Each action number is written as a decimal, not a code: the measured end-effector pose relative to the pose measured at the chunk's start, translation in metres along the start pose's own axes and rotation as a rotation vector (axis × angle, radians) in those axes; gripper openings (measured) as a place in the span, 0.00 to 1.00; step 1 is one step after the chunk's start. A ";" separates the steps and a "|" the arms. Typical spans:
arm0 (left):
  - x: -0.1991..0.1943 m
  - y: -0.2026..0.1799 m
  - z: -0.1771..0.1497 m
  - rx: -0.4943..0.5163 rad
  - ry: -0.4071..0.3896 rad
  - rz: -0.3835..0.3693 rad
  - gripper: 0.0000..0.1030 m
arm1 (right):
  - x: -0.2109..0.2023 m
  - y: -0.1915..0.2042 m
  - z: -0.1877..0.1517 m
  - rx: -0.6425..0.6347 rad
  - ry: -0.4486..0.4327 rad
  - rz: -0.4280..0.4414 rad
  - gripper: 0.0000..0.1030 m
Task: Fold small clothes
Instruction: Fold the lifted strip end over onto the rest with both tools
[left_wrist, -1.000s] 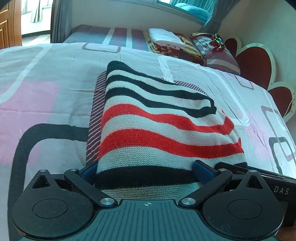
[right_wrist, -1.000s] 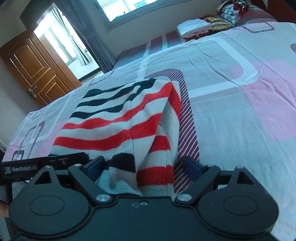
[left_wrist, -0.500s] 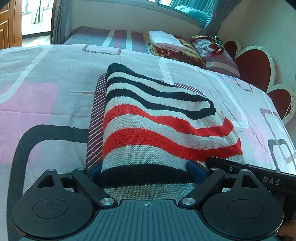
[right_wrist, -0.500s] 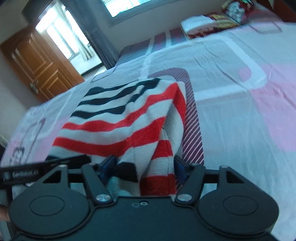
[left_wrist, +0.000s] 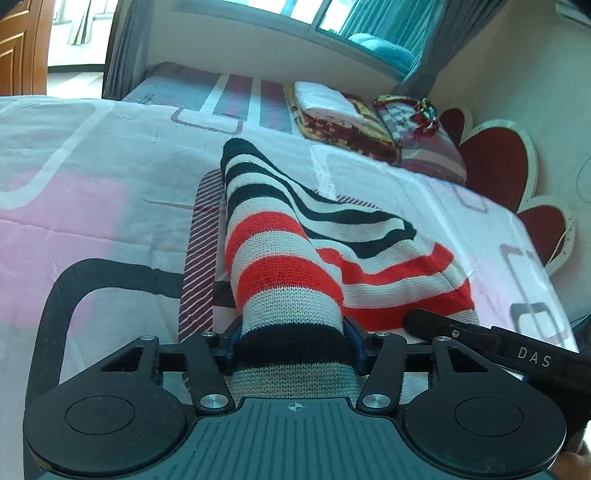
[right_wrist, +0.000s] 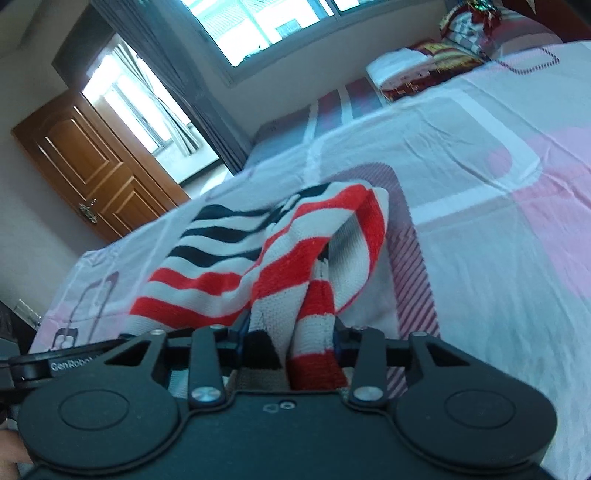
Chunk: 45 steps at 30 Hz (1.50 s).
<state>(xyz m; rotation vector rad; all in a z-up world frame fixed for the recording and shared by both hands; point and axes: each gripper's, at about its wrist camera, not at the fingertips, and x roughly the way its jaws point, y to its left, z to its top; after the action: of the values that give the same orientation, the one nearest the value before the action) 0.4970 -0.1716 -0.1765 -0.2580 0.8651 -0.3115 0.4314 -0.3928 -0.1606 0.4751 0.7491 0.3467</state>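
Note:
A knit sweater striped in black, white and red (left_wrist: 369, 266) lies on the patterned bed sheet (left_wrist: 92, 206). My left gripper (left_wrist: 293, 343) holds the sweater's near hem at its left corner. Its jaws are closing, and the fabric bunches up between the blue pads (left_wrist: 356, 341). My right gripper (right_wrist: 288, 339) is at the hem's right corner of the sweater (right_wrist: 207, 280). Those jaws are closing too, with gathered knit pinched between them. Each view shows the other gripper's black finger at the side of the frame.
A stack of folded cloth (left_wrist: 332, 114) and a pillow (left_wrist: 424, 144) lie at the far end of the bed. A heart-shaped headboard (left_wrist: 495, 162) stands to the right. A wooden door (right_wrist: 92, 162) and curtained windows lie beyond the bed.
Both pairs of jaws have narrowed on the near hem. The flat fabric between them has gathered into raised folds, and the near edge of the sweater has lifted a little.

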 end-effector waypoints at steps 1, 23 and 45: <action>-0.003 0.000 0.001 -0.001 -0.007 -0.003 0.52 | -0.002 0.001 0.001 0.006 -0.006 0.009 0.36; -0.132 0.147 0.023 0.014 -0.124 0.084 0.52 | 0.027 0.137 -0.015 0.020 -0.053 0.187 0.36; -0.121 0.361 0.029 0.040 -0.117 0.190 0.75 | 0.168 0.266 -0.088 -0.036 0.011 -0.005 0.54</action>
<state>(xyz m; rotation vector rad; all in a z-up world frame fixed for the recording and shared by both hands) 0.5046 0.2096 -0.1979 -0.1538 0.7605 -0.1351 0.4482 -0.0666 -0.1710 0.4373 0.7534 0.3581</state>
